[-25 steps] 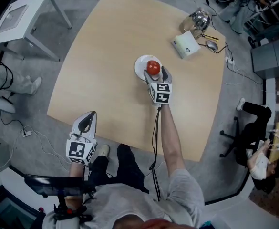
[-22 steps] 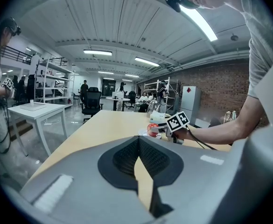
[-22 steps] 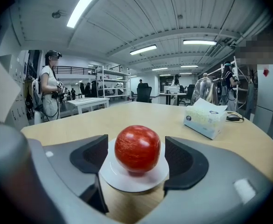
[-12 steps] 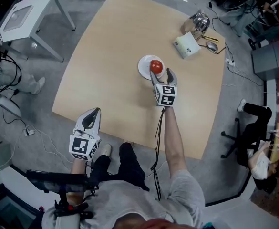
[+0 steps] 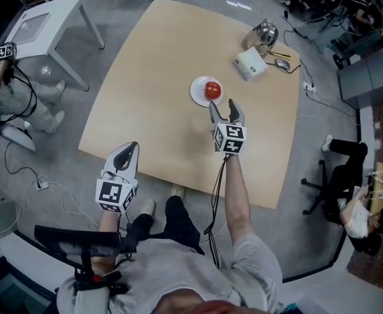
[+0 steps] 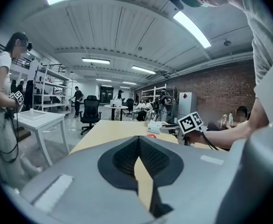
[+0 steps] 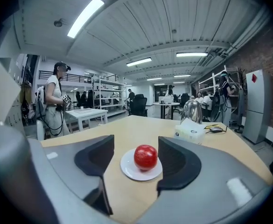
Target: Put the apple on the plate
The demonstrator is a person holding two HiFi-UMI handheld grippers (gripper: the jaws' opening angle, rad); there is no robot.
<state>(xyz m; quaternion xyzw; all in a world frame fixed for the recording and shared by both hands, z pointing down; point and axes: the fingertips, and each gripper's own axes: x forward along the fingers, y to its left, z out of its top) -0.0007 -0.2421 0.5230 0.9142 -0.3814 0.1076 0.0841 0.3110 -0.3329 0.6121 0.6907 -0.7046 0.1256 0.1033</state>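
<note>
1. Head view: the apple (image 5: 212, 90) sits on the white plate (image 5: 196, 97), near the middle of the wooden table (image 5: 152, 64)
2. The right gripper (image 5: 222, 106) hovers just on the person's side of the plate, touching neither plate nor apple
3. Right gripper view: its jaws stand spread and have just been closing, with nothing gripped between them; the apple shows through the gap, farther off on its plate
4. The left gripper (image 5: 128, 150) is held at the table's near edge, well apart from the plate, its jaws pressed together at the tips and holding nothing
5. A white tissue box (image 5: 251, 63) and a metal kettle (image 5: 264, 34) stand near the table's far right corner, beyond the plate
</note>
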